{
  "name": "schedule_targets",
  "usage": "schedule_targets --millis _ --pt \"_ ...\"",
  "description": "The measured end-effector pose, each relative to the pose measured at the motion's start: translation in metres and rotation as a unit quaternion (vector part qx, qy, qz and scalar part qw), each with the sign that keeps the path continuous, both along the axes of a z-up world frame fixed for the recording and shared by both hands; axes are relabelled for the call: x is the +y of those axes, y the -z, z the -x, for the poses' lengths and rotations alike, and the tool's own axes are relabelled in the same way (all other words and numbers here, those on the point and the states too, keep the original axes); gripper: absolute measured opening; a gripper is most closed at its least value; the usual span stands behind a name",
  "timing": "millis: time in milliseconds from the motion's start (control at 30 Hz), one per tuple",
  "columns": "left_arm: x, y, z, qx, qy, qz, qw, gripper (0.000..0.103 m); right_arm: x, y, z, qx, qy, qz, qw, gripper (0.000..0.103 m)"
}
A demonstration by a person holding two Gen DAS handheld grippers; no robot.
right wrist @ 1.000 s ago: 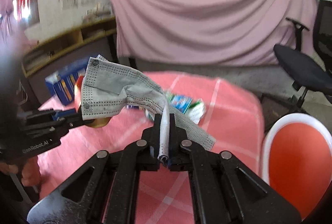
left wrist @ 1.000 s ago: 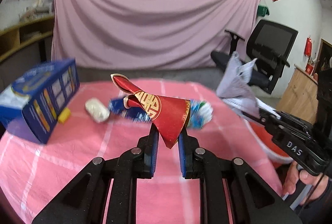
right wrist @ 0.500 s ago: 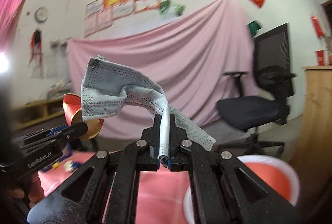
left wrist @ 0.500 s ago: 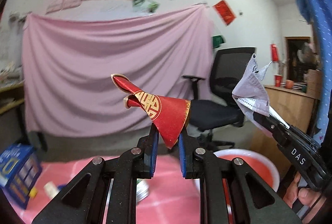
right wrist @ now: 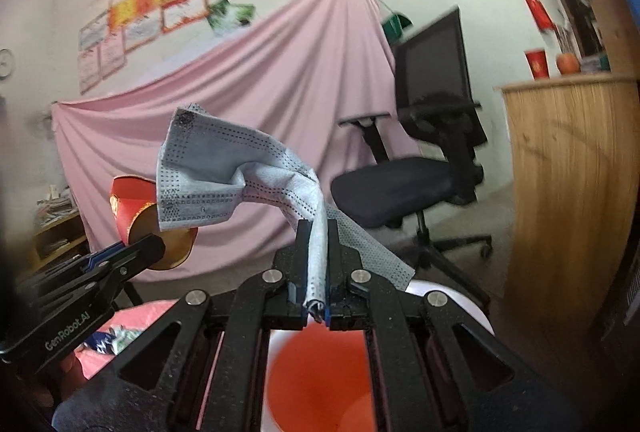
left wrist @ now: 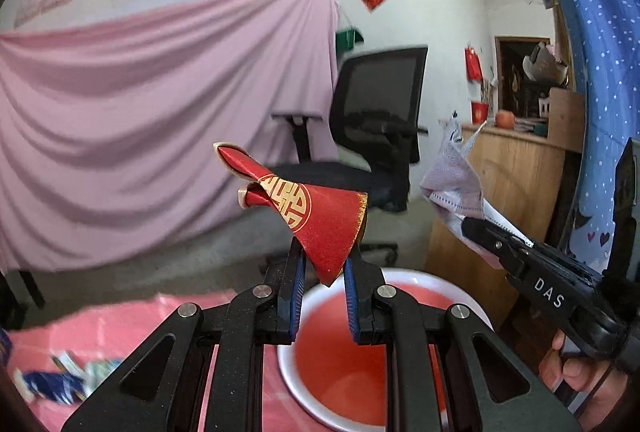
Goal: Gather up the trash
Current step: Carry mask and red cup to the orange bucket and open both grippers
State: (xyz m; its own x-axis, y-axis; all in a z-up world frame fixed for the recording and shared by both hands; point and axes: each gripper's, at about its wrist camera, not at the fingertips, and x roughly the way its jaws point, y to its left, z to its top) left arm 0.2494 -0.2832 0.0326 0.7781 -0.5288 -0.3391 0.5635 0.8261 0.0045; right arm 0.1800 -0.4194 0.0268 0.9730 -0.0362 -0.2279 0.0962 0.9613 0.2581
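Note:
My left gripper (left wrist: 322,260) is shut on a crushed red paper cup (left wrist: 316,216) with a gold emblem, held in the air. Right below it stands a red basin with a white rim (left wrist: 440,280). My right gripper (right wrist: 318,232) is shut on a crumpled grey face mask (right wrist: 224,180), and the basin (right wrist: 460,304) lies just under its fingers. In the left wrist view the right gripper (left wrist: 476,228) with the mask (left wrist: 452,176) is at the right. In the right wrist view the left gripper (right wrist: 152,244) with the cup (right wrist: 132,204) is at the left.
A black office chair (left wrist: 376,136) stands behind the basin, and a wooden counter (left wrist: 508,184) is at the right. The pink-clothed table (left wrist: 120,320) at the lower left carries loose wrappers (left wrist: 60,380). A pink sheet (left wrist: 140,132) hangs across the back wall.
Both grippers have swung right, away from the table's middle, and now hang over the red basin. Each keeps its hold, on the cup and on the mask.

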Motion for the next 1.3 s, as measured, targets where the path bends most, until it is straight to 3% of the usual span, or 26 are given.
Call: schedule_targets --millis 333,467,600,700,800,933,1000,1067,1167,1200,1267,1300 --pt "-0.018 0.026 -0.036 0.108 0.007 -0.037 0.9934 0.015 -0.019 0.032 -0.021 0.094 -0.007 -0.011 0.996 0.027" --pt "-0.016 0.037 -0.049 0.159 0.009 -0.044 0.9862 0.015 -0.018 0.041 -0.027 0.123 -0.014 -0.013 0.992 0.027" --pt "-0.008 0.042 -0.055 0.179 -0.001 -0.042 0.983 0.016 -0.017 0.044 -0.033 0.138 -0.016 -0.008 0.99 0.029" --pt "-0.004 0.045 -0.059 0.199 -0.007 -0.035 0.9793 0.03 -0.014 0.046 -0.035 0.148 -0.019 -0.006 0.989 0.036" --pt "0.007 0.043 -0.057 0.189 -0.017 -0.023 0.9816 0.036 -0.012 0.044 -0.034 0.143 -0.018 -0.006 0.99 0.053" --pt "0.025 0.041 -0.052 0.188 -0.037 -0.01 0.9814 0.037 -0.01 0.037 -0.031 0.128 -0.019 -0.004 0.992 0.06" --pt "0.035 0.035 -0.048 0.17 -0.051 -0.002 0.9841 0.043 -0.008 0.031 -0.028 0.111 -0.018 0.0 0.994 0.069" --pt "0.046 0.03 -0.042 0.149 -0.07 0.009 0.9864 0.056 -0.004 0.025 -0.025 0.095 -0.017 0.003 0.995 0.076" --pt "0.065 0.02 -0.035 0.124 -0.092 0.027 0.9876 0.06 0.005 0.017 -0.021 0.071 -0.022 0.009 0.997 0.09" --pt "0.073 0.017 -0.032 0.116 -0.103 0.035 0.9872 0.064 0.009 0.013 -0.019 0.059 -0.024 0.014 0.998 0.094" --pt "0.091 0.011 -0.024 0.096 -0.13 0.059 0.9851 0.095 0.017 0.008 -0.015 0.042 -0.022 0.02 0.999 0.101" --pt "0.1 0.008 -0.02 0.081 -0.145 0.074 0.9834 0.099 0.022 0.005 -0.012 0.029 -0.022 0.023 0.999 0.103"
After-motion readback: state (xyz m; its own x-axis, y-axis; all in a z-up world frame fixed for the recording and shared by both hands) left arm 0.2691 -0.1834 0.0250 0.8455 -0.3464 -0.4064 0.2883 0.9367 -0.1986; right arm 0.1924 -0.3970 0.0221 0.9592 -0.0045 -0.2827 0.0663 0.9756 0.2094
